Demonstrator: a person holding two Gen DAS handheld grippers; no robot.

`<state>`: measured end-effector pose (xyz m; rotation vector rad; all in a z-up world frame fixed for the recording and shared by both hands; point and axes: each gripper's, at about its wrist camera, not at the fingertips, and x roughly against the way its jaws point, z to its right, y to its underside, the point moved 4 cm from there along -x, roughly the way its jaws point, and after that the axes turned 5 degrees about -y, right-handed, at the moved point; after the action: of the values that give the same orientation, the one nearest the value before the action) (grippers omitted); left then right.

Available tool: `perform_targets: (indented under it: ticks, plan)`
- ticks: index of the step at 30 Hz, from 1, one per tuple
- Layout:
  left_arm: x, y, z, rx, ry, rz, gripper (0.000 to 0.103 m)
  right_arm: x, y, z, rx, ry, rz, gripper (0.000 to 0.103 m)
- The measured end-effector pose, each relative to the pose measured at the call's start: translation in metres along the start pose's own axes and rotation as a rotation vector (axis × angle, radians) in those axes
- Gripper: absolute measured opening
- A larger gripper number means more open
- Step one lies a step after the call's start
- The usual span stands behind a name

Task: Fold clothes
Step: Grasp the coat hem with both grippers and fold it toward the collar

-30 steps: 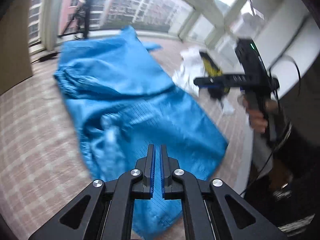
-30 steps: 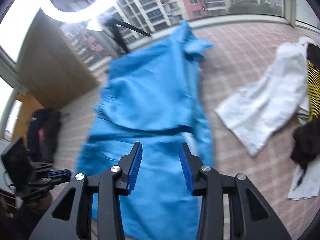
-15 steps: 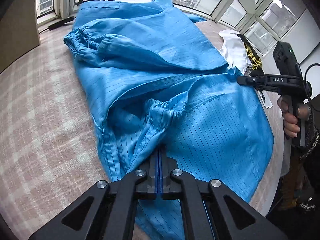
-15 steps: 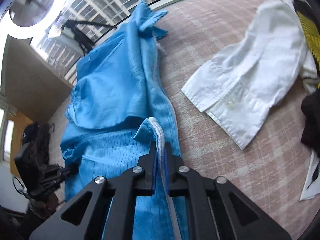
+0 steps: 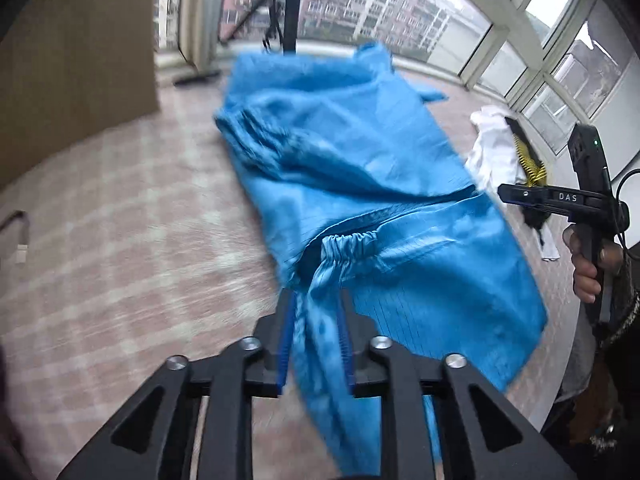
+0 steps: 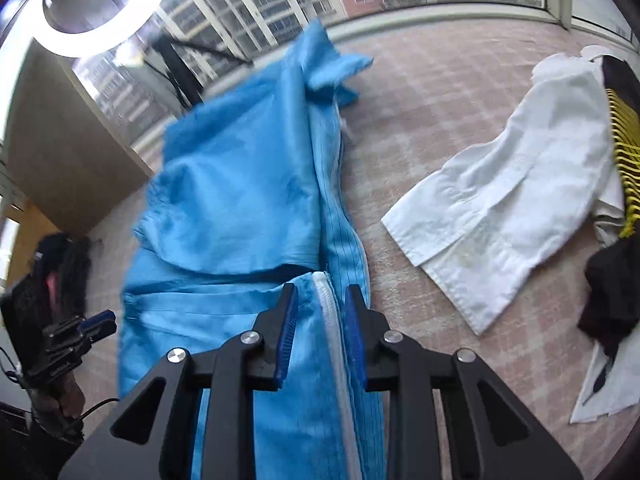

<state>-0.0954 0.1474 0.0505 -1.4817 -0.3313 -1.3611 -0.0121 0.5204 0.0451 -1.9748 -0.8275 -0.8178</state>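
Left wrist view: the left gripper (image 5: 316, 340), clamped flat on a sleeve half a second ago, now has its jaws opening, a narrow gap with the sleeve (image 5: 320, 320) of the blue garment (image 5: 360, 168) draped loosely between the pads and no longer pinched. The elastic cuff (image 5: 350, 240) lies at twelve o'clock from the fingertips, folded across the body of the garment, which spreads on the checked table cover (image 5: 120, 220) toward one o'clock. The right gripper (image 5: 510, 194) hovers at three o'clock. Right wrist view: the right gripper (image 6: 321, 336) likewise parts its jaws after a tight pinch; the white zipper edge (image 6: 332, 328) runs between the pads, seemingly slack. The white shirt (image 6: 500, 208) waits at two o'clock. Both releases suggest this fold is laid down and the next grasp can begin.
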Motion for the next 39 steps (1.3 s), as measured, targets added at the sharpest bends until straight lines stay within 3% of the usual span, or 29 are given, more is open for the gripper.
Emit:
perform_targets:
  ticks: [2, 5, 8, 12, 14, 17, 20, 23, 25, 26, 29, 31, 32, 33, 36, 39]
  plan:
    - [0.023, 0.009, 0.010, -0.036, 0.012, 0.021, 0.024, 0.025, 0.012, -0.008, 0.046, -0.043, 0.012, 0.024]
    - [0.050, 0.034, 0.043, -0.173, 0.037, 0.043, 0.045, 0.048, 0.051, -0.028, 0.211, -0.084, -0.061, 0.028]
    - [0.052, 0.065, 0.081, -0.372, -0.003, 0.011, 0.048, 0.049, 0.096, -0.043, 0.401, -0.016, -0.168, 0.043]
    - [0.032, 0.096, 0.107, -0.550, -0.051, -0.059, 0.052, 0.042, 0.145, -0.043, 0.548, 0.047, -0.268, 0.043]
    - [0.020, 0.107, 0.112, -0.625, -0.091, -0.082, 0.052, 0.038, 0.156, -0.044, 0.612, 0.066, -0.282, 0.043]
    - [0.001, 0.113, 0.117, -0.737, -0.149, -0.099, 0.052, 0.029, 0.169, -0.050, 0.747, 0.097, -0.301, 0.053]
    - [-0.014, 0.117, 0.118, -0.804, -0.159, -0.141, 0.052, 0.022, 0.178, -0.051, 0.854, 0.133, -0.337, 0.054]
    - [-0.020, 0.117, 0.115, -0.820, -0.142, -0.158, 0.052, 0.018, 0.181, -0.049, 0.934, 0.157, -0.355, 0.054]
    - [-0.021, 0.112, 0.109, -0.781, -0.128, -0.169, 0.039, 0.017, 0.183, -0.046, 0.963, 0.163, -0.359, 0.055]
    - [-0.022, 0.109, 0.106, -0.753, -0.120, -0.174, 0.024, 0.017, 0.184, -0.044, 0.977, 0.166, -0.360, 0.055]
    - [-0.020, 0.102, 0.100, -0.684, -0.083, -0.171, 0.007, 0.017, 0.185, -0.042, 0.982, 0.161, -0.355, 0.054]
    - [-0.015, 0.096, 0.099, -0.656, -0.069, -0.161, 0.004, 0.018, 0.180, -0.040, 0.958, 0.172, -0.363, 0.043]
    - [-0.010, 0.092, 0.100, -0.645, -0.063, -0.150, 0.004, 0.018, 0.175, -0.039, 0.946, 0.189, -0.366, 0.026]
    - [-0.003, 0.086, 0.100, -0.632, -0.054, -0.133, 0.003, 0.021, 0.170, -0.040, 0.926, 0.187, -0.374, 0.019]
    - [0.025, 0.056, 0.097, -0.582, -0.053, -0.060, 0.003, 0.039, 0.149, -0.052, 0.912, 0.190, -0.343, 0.008]
    - [0.058, 0.022, 0.095, -0.549, -0.070, 0.029, 0.003, 0.068, 0.119, -0.073, 0.923, 0.187, -0.267, 0.006]
